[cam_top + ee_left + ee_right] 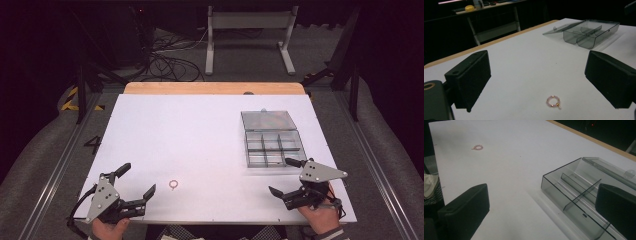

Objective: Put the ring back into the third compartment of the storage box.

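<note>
Ring [173,184] of pink beads lies flat on the desk [200,135], near the front edge, its small charm pointing toward the front right in the left gripper view; round, so no long axis to call. Left gripper [138,183] sits just left of it, fingers [470,77] wide apart with the ring ahead between them, untouched. Right gripper [287,176] hangs by the box's [272,147] near corner, fingers apart, empty. Box lid [268,120] lies open, long side across the desk
</note>
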A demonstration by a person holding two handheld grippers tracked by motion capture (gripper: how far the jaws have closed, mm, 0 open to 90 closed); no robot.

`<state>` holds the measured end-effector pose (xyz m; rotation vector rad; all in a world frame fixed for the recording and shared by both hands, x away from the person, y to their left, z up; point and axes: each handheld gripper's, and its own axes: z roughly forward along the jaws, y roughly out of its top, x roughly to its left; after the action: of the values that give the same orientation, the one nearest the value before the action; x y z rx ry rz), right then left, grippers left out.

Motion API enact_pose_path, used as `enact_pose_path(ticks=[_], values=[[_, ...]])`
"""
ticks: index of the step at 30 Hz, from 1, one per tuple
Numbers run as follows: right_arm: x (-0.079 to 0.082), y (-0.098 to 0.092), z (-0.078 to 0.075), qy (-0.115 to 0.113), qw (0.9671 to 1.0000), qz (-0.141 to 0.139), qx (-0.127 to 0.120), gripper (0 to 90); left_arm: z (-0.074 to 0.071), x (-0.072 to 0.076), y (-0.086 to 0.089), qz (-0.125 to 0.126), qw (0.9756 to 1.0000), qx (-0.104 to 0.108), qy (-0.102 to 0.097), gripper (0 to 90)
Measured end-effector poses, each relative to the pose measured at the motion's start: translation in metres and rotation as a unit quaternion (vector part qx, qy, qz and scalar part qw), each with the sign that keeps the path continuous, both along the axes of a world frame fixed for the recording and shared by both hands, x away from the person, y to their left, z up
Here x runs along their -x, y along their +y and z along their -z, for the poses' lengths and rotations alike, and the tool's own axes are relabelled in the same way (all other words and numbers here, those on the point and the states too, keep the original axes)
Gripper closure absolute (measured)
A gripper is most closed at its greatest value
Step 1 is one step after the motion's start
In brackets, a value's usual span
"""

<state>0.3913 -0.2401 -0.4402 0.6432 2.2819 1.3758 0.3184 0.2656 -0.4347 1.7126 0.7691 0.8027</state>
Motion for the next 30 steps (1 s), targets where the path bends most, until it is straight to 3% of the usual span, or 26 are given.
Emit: enact_pose_path(ticks=[30], values=[[-0.0006,0.0093,-0.0081,0.008,0.9999,-0.008,0.008,1.4,-0.0005,0.0005,0.0009,-0.003,1.0,0.002,-0.003,7.0]])
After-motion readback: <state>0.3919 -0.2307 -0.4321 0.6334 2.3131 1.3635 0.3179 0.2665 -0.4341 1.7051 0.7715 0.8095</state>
